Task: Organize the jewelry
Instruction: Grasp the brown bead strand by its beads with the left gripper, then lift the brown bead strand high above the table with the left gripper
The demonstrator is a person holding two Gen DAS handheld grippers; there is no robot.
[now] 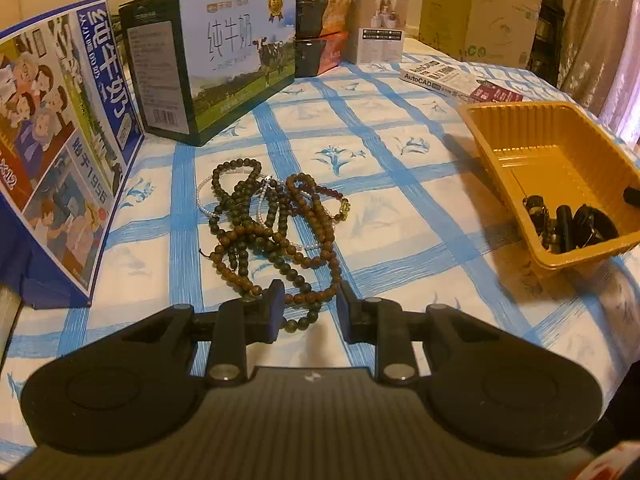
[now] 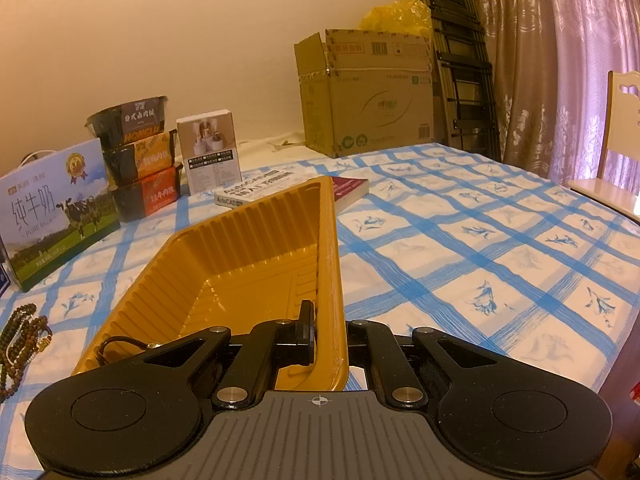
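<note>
A tangled pile of brown and dark bead strings (image 1: 272,224) lies on the blue-checked tablecloth. My left gripper (image 1: 310,308) is open, low over the pile's near end, with a bead strand between its fingers. An orange plastic tray (image 1: 556,172) stands to the right, with dark jewelry (image 1: 568,224) in its near corner. In the right wrist view my right gripper (image 2: 330,336) is shut on the tray's right wall (image 2: 332,280), one finger inside and one outside. The bead pile shows at that view's left edge (image 2: 20,340).
Milk cartons (image 1: 216,60) (image 1: 52,140) stand at the back left, by stacked snack boxes (image 2: 140,160) and a small white box (image 2: 210,152). An AutoCAD book (image 2: 296,188) lies behind the tray. A cardboard box (image 2: 368,92) and a chair (image 2: 616,152) are further off.
</note>
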